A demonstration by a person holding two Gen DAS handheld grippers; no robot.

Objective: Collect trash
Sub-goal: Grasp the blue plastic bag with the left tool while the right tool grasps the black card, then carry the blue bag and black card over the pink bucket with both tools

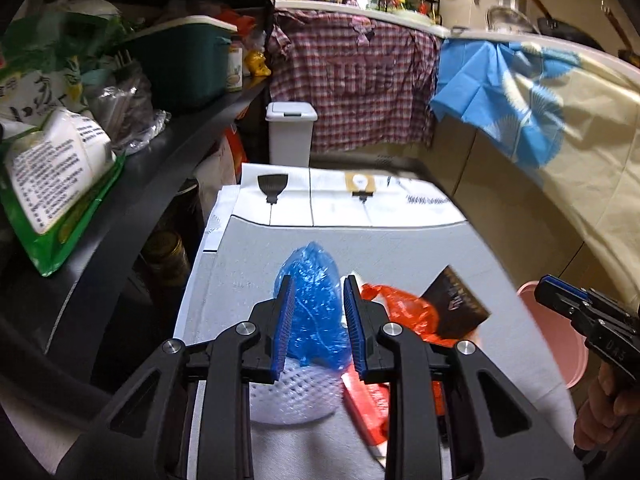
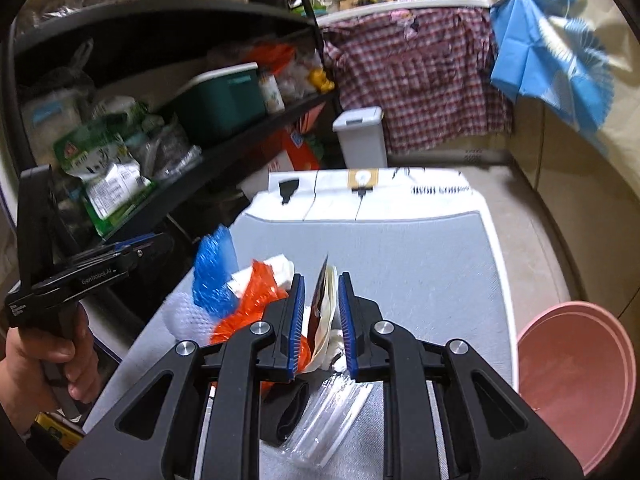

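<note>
A pile of trash lies on the grey mat (image 1: 400,252) atop a white appliance. My left gripper (image 1: 318,284) has its jaws on either side of a crumpled blue plastic bag (image 1: 314,300), squeezing it. Below lie a white foam net (image 1: 292,396) and an orange plastic bag (image 1: 404,308). My right gripper (image 2: 322,284) has its jaws around a dark brown wrapper with a cream inside (image 2: 324,304), which stands on edge between them. The blue bag (image 2: 214,272), orange bag (image 2: 256,300) and a clear plastic wrapper (image 2: 328,420) show in the right wrist view.
A pink basin (image 2: 576,376) sits on the floor right of the appliance. A white lidded bin (image 1: 290,132) stands behind it. A black shelf (image 1: 132,184) full of packages and a green box runs along the left. Cloths hang over a counter behind.
</note>
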